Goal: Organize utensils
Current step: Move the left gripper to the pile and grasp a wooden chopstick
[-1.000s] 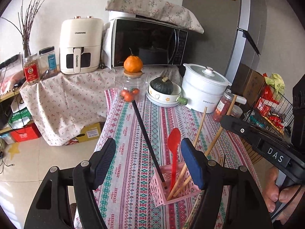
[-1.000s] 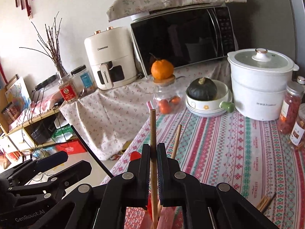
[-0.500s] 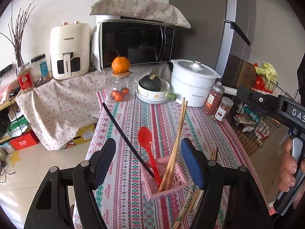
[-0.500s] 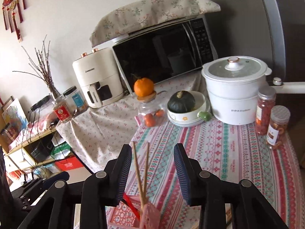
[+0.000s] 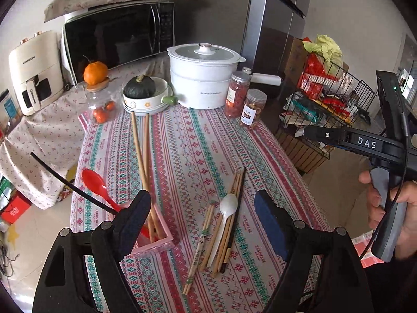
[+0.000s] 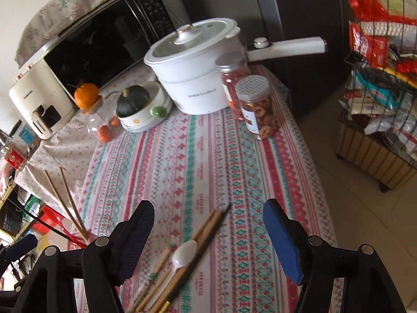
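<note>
A pink slotted basket [image 5: 159, 242] stands on the striped tablecloth and holds a red spoon [image 5: 96, 185], a black chopstick [image 5: 65, 177] and two wooden chopsticks [image 5: 142, 161]. To its right lies a loose pile of wooden chopsticks [image 5: 229, 224] with a white spoon [image 5: 228, 204] on top. My left gripper [image 5: 202, 221] is open and empty above basket and pile. My right gripper [image 6: 208, 232] is open and empty above the pile [image 6: 198, 237] and white spoon [image 6: 185, 254]. The basket's chopsticks [image 6: 66, 203] show at the left of the right wrist view.
At the table's far end stand a white pot [image 5: 203, 75], two snack jars [image 5: 247, 101], a bowl with a squash [image 5: 143, 94] and a jar with an orange on its lid [image 5: 100, 99]. A wire basket rack [image 5: 331, 96] stands to the right, off the table.
My right gripper opened and let go of a wooden chopstick, which now stands in the basket. Both grippers have pulled back and swung right toward the loose pile.
</note>
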A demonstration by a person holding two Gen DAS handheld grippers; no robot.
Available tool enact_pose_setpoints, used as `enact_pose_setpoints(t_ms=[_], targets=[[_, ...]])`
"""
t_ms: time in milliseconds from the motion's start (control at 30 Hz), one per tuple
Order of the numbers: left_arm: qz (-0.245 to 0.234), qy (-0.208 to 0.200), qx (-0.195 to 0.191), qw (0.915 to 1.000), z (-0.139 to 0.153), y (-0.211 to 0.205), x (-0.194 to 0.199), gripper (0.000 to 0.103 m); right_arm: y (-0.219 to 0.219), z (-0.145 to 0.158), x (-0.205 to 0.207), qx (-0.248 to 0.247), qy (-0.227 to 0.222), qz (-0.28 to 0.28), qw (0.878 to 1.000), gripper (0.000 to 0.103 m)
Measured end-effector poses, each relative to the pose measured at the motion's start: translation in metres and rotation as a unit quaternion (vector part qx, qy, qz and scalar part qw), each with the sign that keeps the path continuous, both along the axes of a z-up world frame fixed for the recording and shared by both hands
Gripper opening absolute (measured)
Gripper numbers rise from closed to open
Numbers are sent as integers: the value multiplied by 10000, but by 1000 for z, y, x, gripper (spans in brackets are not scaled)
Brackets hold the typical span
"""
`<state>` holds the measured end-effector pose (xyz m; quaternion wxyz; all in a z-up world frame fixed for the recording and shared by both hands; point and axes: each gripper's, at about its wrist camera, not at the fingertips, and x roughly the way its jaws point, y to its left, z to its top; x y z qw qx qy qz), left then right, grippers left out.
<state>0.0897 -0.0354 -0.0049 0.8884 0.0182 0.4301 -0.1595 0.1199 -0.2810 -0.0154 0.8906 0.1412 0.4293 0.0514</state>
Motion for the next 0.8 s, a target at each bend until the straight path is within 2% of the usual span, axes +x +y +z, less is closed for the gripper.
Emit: enact_pose_setpoints(t_ms=[100, 267, 333, 433, 500, 600, 700, 800], targets=[[-149, 281, 109, 9994, -11, -26, 10, 84, -9, -14, 3, -171, 295, -4, 9994, 80], [-225, 779, 546, 9952, -42, -64, 35, 83, -20, -35, 6, -365, 701, -52, 9969, 80], [-264, 967, 687, 9926, -56, -74, 47, 79, -24, -44, 9, -402, 872, -64, 9954, 80], [-308, 1304, 915, 9868, -83, -88, 68, 66, -30, -53, 13, -464, 1055, -124, 9933, 80], [-360, 1523, 888, 9837, -101, -94, 82, 56, -35, -56, 14, -518, 1116, -192, 9922, 80], [-429, 1832, 692, 9797, -127, -103, 107, 32, -40, -60, 16, -545, 1188, -270, 9910, 80], [-394, 2028, 654, 9762, -150, -112, 125, 22, -43, -63, 17, -522, 1252, -282, 9904, 80], [-345, 2081, 742, 9747, -166, -119, 138, 19, -41, -64, 17, -567, 1275, -212, 9900, 80]])
